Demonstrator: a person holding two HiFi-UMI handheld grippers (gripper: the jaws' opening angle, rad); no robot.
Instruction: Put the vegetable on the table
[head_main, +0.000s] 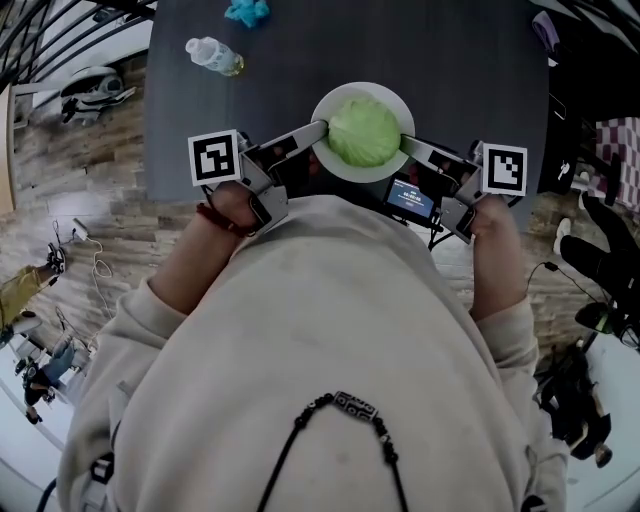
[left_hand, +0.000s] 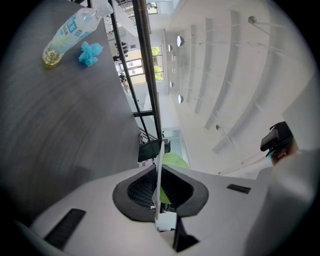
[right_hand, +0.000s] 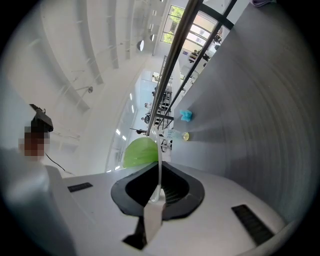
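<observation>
the main risk we see is the plate (head_main: 388, 95) tipping. each gripper pinches only a thin bit of rim, the left gripper (head_main: 318, 132) on the plate's left side and the right gripper (head_main: 407, 146) on its right. both pairs of jaws are nearly together on that rim. if one hand dips or twists ahead of the other, the cabbage (head_main: 363, 132) could roll, since it sits loose on the plate and nothing holds it.

the plate is at the near edge of the table (head_main: 450, 70), about midway along it, so a roll toward us would likely send the cabbage off the edge. we cannot tell whether the plate rests on the surface yet. letting go this close to the edge could also leave the plate overhanging.

the cabbage is a pale green, round, tight-leaved head that fills most of the white plate. the bottle (head_main: 213, 55) lies well apart, toward the far left corner.
</observation>
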